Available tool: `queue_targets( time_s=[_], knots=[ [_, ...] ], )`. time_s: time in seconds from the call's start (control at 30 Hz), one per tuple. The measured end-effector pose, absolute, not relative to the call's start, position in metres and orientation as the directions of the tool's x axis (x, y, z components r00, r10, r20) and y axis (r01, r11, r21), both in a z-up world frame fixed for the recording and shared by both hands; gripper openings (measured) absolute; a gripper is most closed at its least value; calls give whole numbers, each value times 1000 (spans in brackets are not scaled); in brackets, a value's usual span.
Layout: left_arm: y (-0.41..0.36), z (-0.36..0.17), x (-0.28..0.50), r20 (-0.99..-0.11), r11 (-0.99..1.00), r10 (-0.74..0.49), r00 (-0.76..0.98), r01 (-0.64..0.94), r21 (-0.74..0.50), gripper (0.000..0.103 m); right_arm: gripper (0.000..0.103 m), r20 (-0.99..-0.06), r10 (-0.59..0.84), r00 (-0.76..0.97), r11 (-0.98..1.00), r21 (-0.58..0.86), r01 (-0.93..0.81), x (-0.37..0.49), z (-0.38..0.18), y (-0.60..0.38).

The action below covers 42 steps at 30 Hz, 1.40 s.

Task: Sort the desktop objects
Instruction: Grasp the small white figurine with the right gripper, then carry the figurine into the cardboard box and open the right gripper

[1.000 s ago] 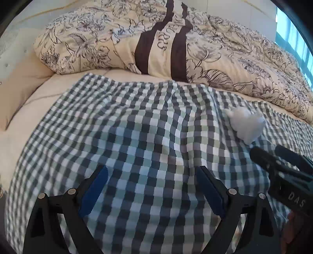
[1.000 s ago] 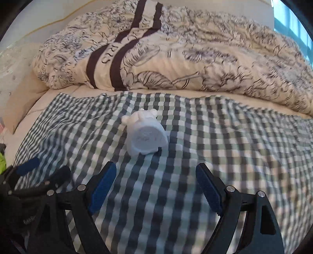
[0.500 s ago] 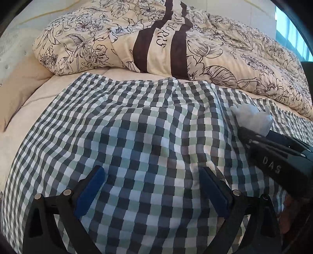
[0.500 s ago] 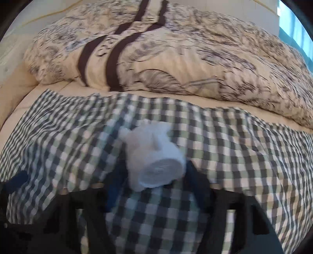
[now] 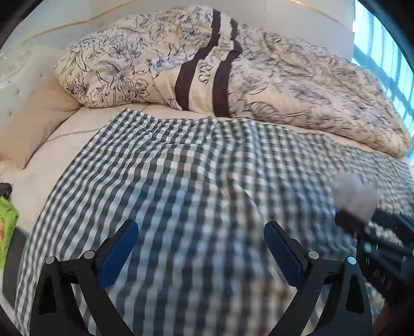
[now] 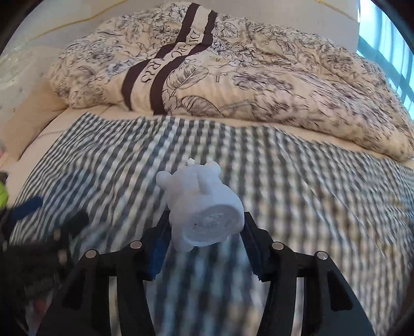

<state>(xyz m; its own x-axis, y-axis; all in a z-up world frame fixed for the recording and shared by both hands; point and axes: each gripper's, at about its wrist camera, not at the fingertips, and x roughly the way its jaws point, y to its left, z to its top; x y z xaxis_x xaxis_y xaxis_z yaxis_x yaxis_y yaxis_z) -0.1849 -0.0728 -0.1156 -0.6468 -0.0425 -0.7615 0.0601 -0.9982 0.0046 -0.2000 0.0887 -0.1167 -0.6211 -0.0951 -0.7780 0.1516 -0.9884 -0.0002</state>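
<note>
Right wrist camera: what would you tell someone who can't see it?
The right gripper is shut on a small white plastic animal figure, held above a green checked cloth. A cream floral duvet lies behind.

This was a bedroom in a home — the whole view was taken up by a bed with a cream sheet. A rumpled duvet, cream with dark line-drawn flowers and 2 brown stripes carrying lettering, lay heaped across the far side. Nearer the cameras a green-and-white checked cloth was spread over the mattress. At the left a plain beige pillow leaned against a pale tufted headboard studded with small shiny buttons. A pale wall rose behind the bedding, and at the right edge daylight came through a window — bright blue-white panes.
</note>
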Motion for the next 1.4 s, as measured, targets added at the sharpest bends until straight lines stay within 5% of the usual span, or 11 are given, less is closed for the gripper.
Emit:
queue_targets(
  time_s=[0.5,0.83,1.13,1.17,1.2,1.27,1.4],
  knots=[
    [55,-58,-62,-779,-998,45,-625,-71,-1,100,52,-764,-88,-639,-996,52,75,-38,-49,208],
    [207,-2,-19,-728,-962,202,-655,-273,-21,100,52,-690,57,-721,-994,30,-108,36,25,345],
    [272,-7,-12,-739,-946,245,-627,-321,-41,100,53,-696,190,-693,-952,42,-303,45,29,461],
    [278,-7,-12,-736,-947,241,-632,-321,-34,100,56,-695,194,-693,-951,42,-308,43,26,468],
    [281,-6,-13,-733,-947,238,-638,-319,-30,100,80,-690,203,-694,-949,36,-313,41,25,474],
    [282,-4,-13,-725,-953,226,-651,-301,-26,100,100,-666,253,-702,-937,13,-350,37,25,483],
    [277,-2,-18,-717,-968,175,-675,-250,-1,101,100,-665,205,-718,-935,82,-344,29,24,493]
  ],
)
